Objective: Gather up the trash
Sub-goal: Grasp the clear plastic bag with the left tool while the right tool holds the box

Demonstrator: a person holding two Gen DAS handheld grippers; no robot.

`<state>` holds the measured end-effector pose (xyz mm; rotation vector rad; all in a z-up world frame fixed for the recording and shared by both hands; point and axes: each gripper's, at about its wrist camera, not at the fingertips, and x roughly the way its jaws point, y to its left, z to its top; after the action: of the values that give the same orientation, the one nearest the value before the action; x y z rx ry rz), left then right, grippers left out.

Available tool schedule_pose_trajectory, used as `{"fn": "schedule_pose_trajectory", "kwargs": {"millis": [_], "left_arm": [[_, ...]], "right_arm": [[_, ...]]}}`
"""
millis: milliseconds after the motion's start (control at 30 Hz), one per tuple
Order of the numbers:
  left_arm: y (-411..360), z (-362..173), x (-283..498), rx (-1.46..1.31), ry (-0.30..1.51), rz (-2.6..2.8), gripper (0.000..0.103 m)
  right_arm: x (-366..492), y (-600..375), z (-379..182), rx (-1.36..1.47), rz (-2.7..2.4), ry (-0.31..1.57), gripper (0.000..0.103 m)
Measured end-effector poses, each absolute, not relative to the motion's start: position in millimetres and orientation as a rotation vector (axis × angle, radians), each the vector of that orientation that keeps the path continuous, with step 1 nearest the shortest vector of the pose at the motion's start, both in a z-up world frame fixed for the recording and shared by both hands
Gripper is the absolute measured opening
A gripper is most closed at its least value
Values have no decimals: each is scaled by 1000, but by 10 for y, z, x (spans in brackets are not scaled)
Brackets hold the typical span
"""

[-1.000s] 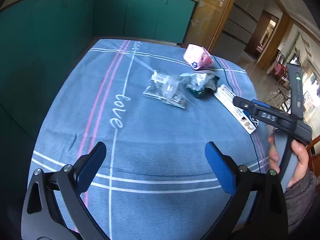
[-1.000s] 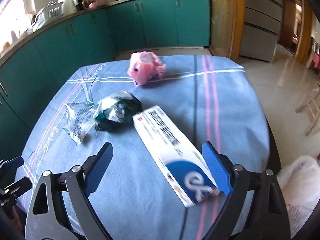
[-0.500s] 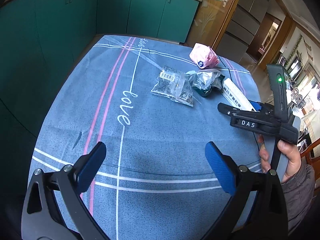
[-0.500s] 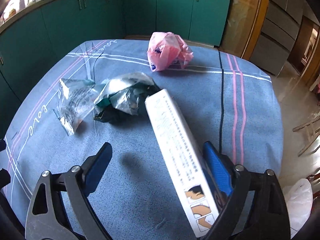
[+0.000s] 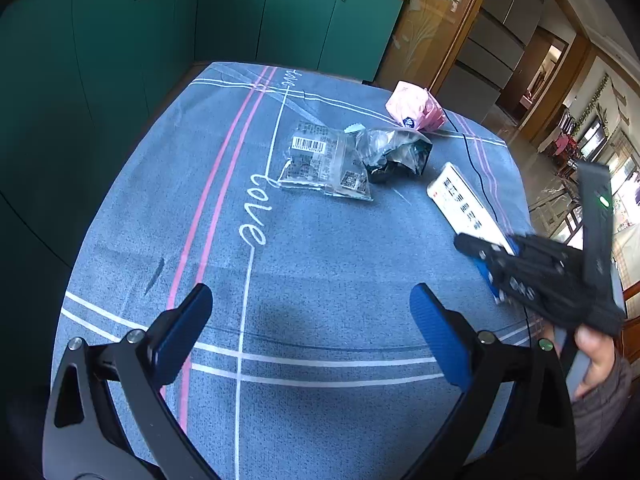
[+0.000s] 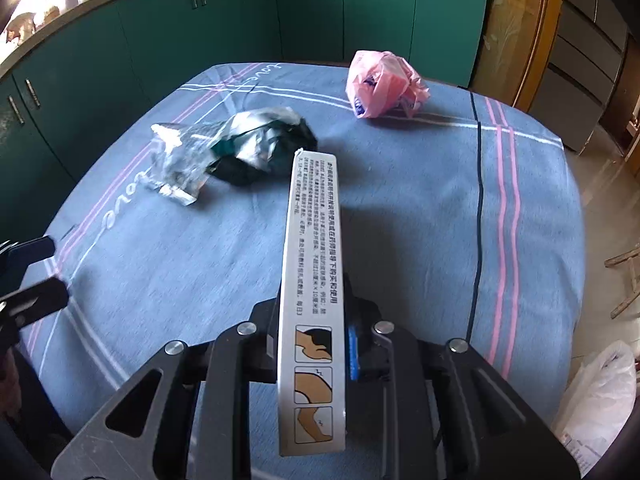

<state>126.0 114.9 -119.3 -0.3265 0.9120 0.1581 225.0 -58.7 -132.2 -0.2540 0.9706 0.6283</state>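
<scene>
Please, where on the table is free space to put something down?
Bare cloth lies in front of the open left gripper, up to the clear wrapper. Crowded: wrapper, foil bag, pink bag, white box.

On the table point(image 5: 320, 264) we list a flat wrapper point(image 5: 324, 162) with a crumpled bag point(image 5: 394, 152) touching its right side, and a plastic bag point(image 5: 414, 108) behind them near the far edge. To the right we note a long box point(image 6: 314, 280) set between the jaws of the right gripper point(image 6: 312, 356), and cabinets point(image 5: 240, 20) behind the table.
</scene>
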Motion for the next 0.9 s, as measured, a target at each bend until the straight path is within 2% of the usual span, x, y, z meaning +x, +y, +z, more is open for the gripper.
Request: {"fn": "schedule_pose_trajectory", "kwargs": {"millis": [333,600,767,900], "left_arm": [[1104,-1264,1343,-322,925,152,99],[1175,-1195,1404,-339,886,160,99],[1082,-1124,1663,-343,868,90,99],[961,-1124,2029,-200,851,122,99]], "right_arm": [[1806,-732,-1293,-190,674,1001,23],[1878,-1130,-1312,-100,529,996,23],[1898,-1348,-1362,-72,483,1007,23],[1863,-1406,-1369,-68,480,1007,24]]}}
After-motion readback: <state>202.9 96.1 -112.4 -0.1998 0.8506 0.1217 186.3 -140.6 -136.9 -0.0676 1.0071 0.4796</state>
